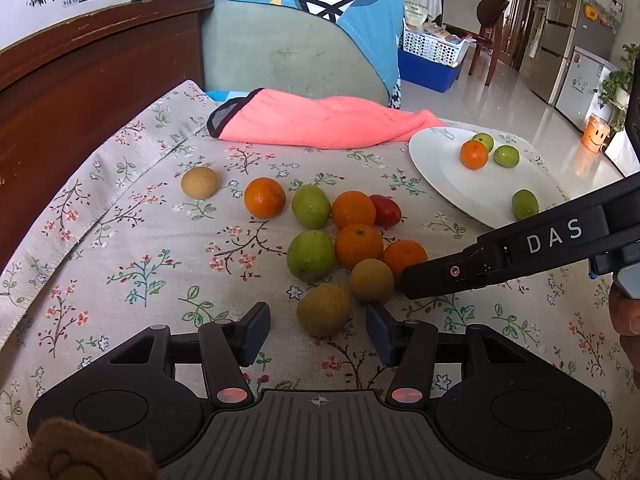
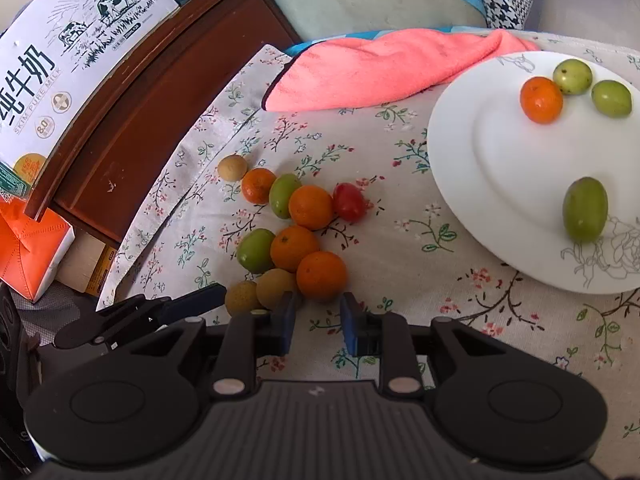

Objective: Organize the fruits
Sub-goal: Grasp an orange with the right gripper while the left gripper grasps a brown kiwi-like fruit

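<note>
Your left gripper [image 1: 318, 326] stands open around a brown fruit [image 1: 323, 309], not touching it. Your right gripper [image 2: 318, 322] is open just before an orange [image 2: 321, 275] in the pile mid-cloth. The plate [image 2: 500, 184] at the right edge holds four fruits.

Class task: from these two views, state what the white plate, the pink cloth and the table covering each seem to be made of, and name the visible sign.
White plate: probably glazed ceramic; smooth, glossy, with a fine line drawing near the rim.
Pink cloth: likely microfibre or terry towel; matte, fuzzy nap, soft folds, dark bound edge.
Table covering: woven fabric, perhaps cotton or linen; visible weave, stitched hem, printed flowers.
</note>
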A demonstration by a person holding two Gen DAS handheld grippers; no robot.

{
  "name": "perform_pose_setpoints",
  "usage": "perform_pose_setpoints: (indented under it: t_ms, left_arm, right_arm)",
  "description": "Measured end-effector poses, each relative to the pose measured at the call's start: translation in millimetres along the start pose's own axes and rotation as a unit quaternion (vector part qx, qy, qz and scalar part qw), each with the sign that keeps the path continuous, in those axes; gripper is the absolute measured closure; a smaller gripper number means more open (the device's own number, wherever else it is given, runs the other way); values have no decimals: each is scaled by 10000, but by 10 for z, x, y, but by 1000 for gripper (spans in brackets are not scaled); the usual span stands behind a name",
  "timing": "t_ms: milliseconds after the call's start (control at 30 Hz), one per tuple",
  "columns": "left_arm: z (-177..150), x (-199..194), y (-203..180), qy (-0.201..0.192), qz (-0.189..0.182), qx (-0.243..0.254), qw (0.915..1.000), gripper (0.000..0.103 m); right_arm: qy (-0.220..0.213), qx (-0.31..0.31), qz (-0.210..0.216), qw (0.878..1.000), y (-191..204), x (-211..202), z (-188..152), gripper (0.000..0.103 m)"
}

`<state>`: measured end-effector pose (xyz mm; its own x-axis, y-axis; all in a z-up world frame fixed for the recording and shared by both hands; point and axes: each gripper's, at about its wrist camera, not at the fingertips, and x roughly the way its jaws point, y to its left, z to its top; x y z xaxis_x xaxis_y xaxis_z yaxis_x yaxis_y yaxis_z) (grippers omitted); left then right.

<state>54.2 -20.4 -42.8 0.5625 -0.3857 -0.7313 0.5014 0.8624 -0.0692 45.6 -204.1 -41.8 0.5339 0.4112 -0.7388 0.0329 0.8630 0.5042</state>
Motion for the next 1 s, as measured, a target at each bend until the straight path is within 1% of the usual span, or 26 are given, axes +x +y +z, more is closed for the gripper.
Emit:
perform_pose_setpoints:
  t_ms: [33, 167, 367, 400, 433, 500, 567, 700, 767, 900, 1000]
  left_arm:
    - [0, 1, 1, -8, -16, -6, 10000, 52]
    - [-5, 3, -7, -26, -40, 6, 10000, 52]
    - [1, 37, -61, -102, -77, 92, 9999, 52]
    - [4, 40, -68, -111, -82, 99, 9999, 54]
    - [8, 43, -73, -123, -109, 93, 9998, 59]
    - [15, 44, -67, -133, -171, 62, 9997, 64]
    - [16, 47, -52, -145, -193, 30, 9997, 67]
    - [26, 36, 28, -139, -212, -245, 9994, 78]
    - [33, 31, 67, -127, -276, -418, 9987, 78]
    - [29, 21, 32, -117, -192, -335, 9992, 78]
    - [29, 13, 37, -117, -205, -387, 9990, 78]
  right_arm:
    - [-10, 22, 0, 10000, -2, -4, 3, 76]
    - [-129, -22, -116, 9998, 15, -34, 16, 76]
    - [-205, 9, -156, 9997, 21, -7, 33, 76]
    - [-232, 14, -163, 9996, 25, -4, 39, 76]
    - [-248, 9, -171, 9995, 30, 2, 45, 75]
    - [-260, -3, -173, 9995, 39, 21, 52, 75]
    - [-239, -11, -158, 9996, 42, 40, 49, 75]
    - [-265, -5, -169, 9995, 42, 39, 50, 76]
    - [-254, 57, -143, 9996, 22, 33, 56, 77]
    - [-269, 45, -159, 9995, 20, 12, 55, 77]
    - [-312, 34, -137, 9994, 26, -19, 65, 77]
